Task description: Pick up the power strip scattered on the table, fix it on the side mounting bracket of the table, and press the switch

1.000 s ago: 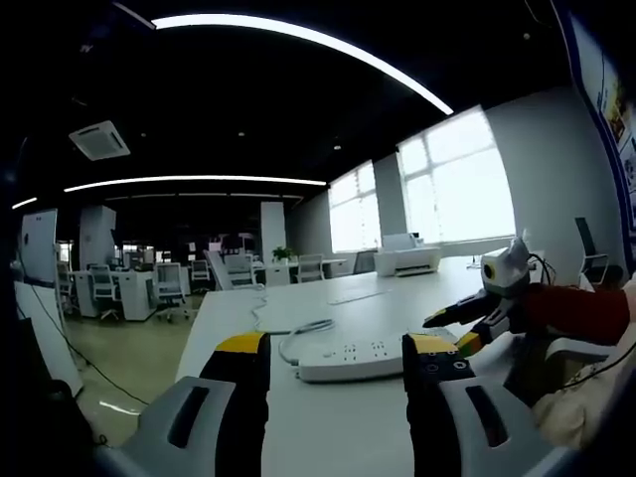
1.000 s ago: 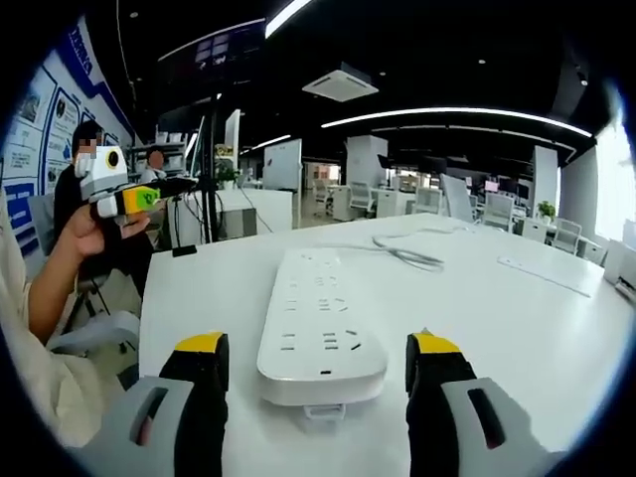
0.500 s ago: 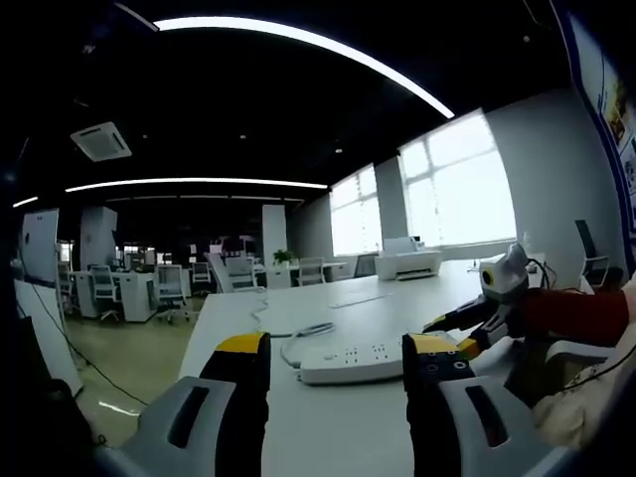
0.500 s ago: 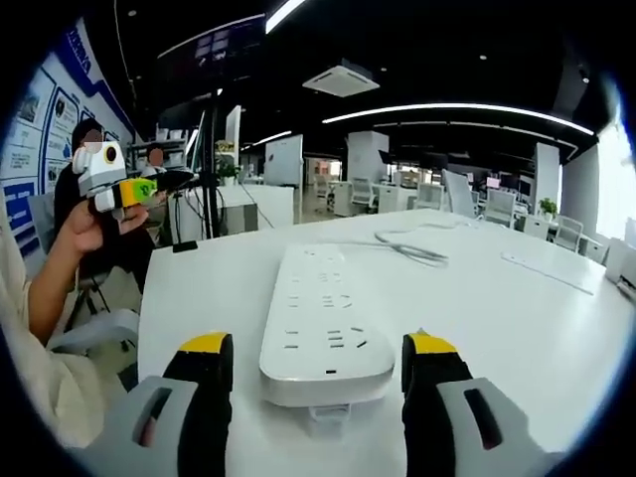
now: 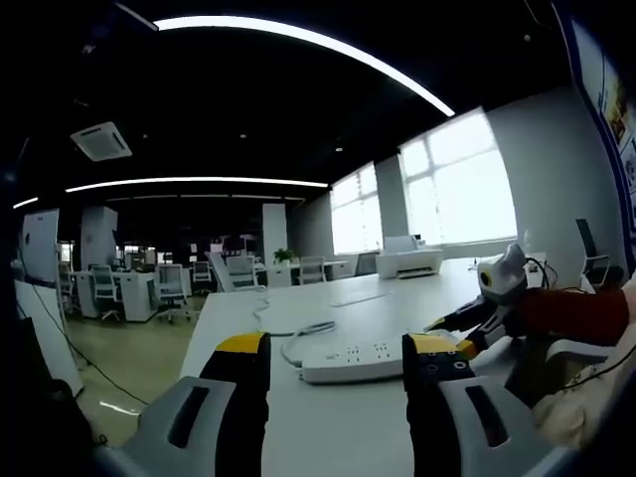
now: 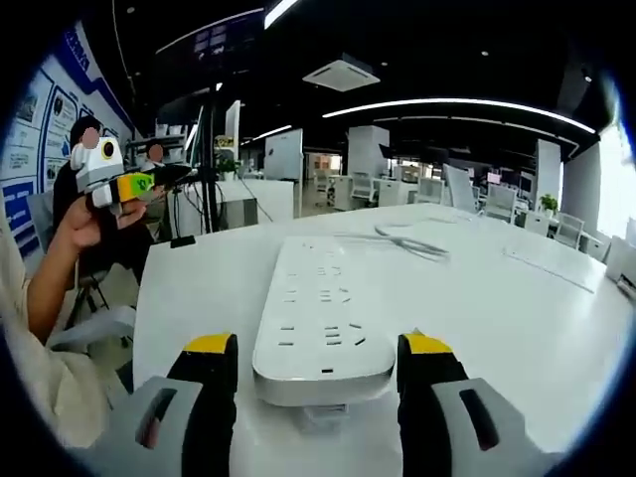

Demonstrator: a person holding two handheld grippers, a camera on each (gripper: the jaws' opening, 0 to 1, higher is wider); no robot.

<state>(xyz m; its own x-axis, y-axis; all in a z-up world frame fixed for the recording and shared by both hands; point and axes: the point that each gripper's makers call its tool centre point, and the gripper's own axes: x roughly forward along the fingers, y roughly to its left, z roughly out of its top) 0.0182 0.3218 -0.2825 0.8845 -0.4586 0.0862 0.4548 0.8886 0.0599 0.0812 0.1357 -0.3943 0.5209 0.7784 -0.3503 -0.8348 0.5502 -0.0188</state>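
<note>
A white power strip [image 6: 323, 318] lies flat on the white table [image 6: 517, 318], its near end between the two jaws of my right gripper [image 6: 318, 346]. That gripper is open, with a small gap on each side of the strip. The strip's grey cable [image 6: 412, 243] trails off toward the far side. In the left gripper view the same power strip [image 5: 353, 360] lies crosswise just beyond my left gripper [image 5: 338, 346], which is open and holds nothing. The right gripper [image 5: 462, 328] reaches the strip's right end there. A hand holds the left gripper [image 6: 149, 182] up at the left, off the table.
A white printer [image 5: 407, 260] stands on the table's far end by the windows. A thin flat sheet [image 6: 547, 268] lies at the right. The table's left edge [image 5: 194, 348] drops to open floor with desks and chairs [image 5: 164, 288] behind. A person's sleeve [image 5: 576, 313] is at the right.
The right gripper has edged forward, so the strip's near end sits deeper between its jaws, which stand slightly closer together. The left gripper view is nearly unchanged.
</note>
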